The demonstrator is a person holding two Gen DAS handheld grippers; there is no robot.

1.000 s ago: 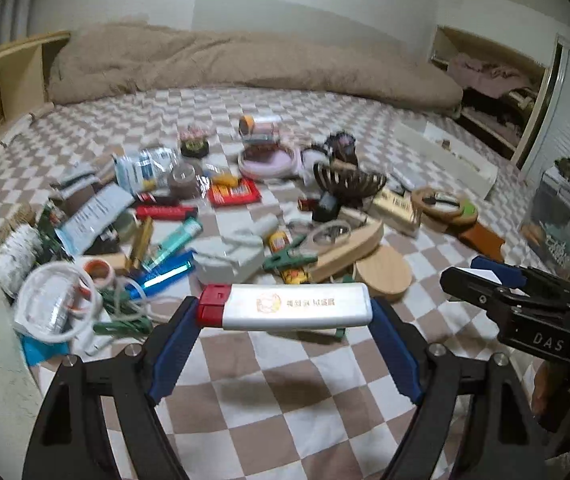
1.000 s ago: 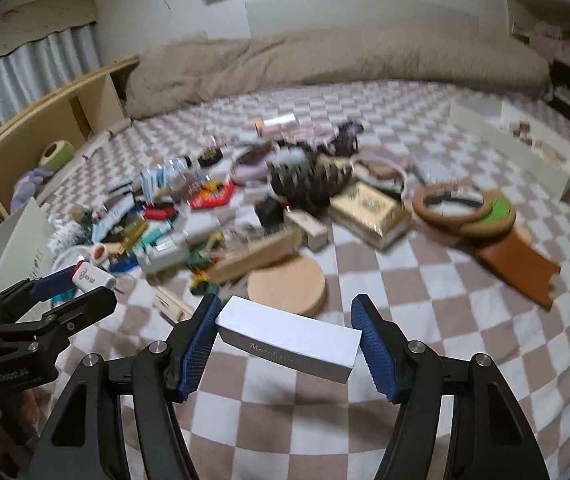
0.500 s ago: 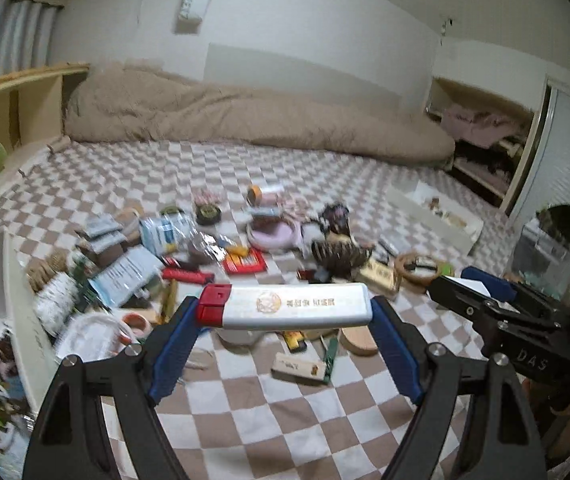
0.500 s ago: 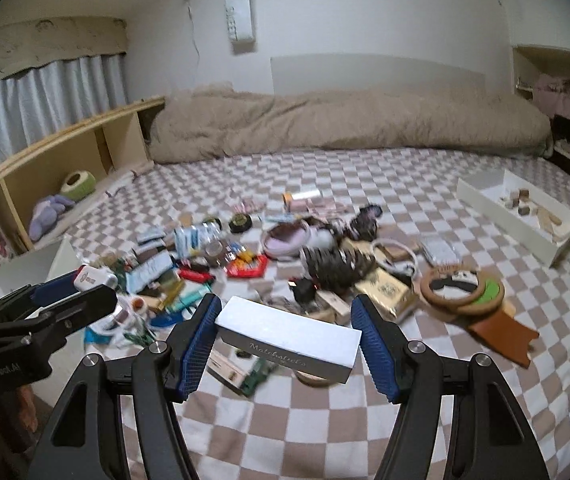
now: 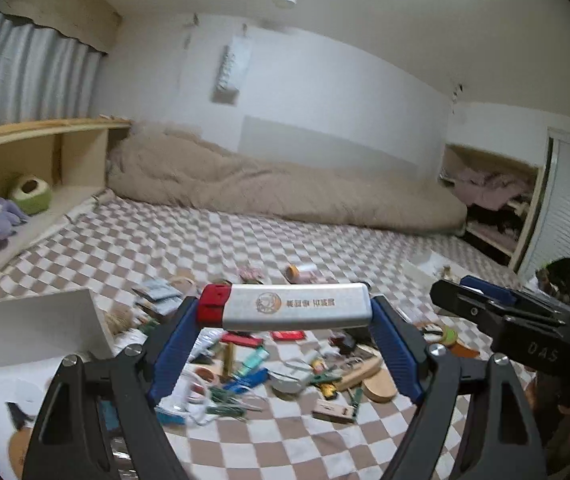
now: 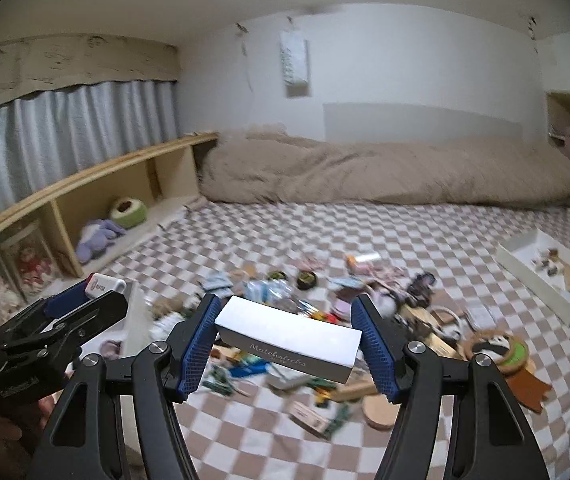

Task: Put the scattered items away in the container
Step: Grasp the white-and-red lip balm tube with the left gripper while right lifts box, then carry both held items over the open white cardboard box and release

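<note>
The white container (image 5: 37, 332) sits low and left of the left gripper (image 5: 285, 312), whose fingers clamp the ends of a white tube with a red cap (image 5: 285, 307), carried crosswise above the bed (image 5: 325, 440), likely for dropping in. Further right, the right gripper (image 6: 287, 338) pinches a white matchstick box (image 6: 287, 338) lengthwise, lifted clear of the clutter (image 6: 317, 296) below.

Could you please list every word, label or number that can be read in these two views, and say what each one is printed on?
"Matchsticks": side of the white box held in the right gripper.
"DAS": body of the right gripper, seen in the left wrist view.
Round logo and a line of characters: white case with red cap in the left gripper; not legible.
Labels on the scattered items: too blurred.
</note>
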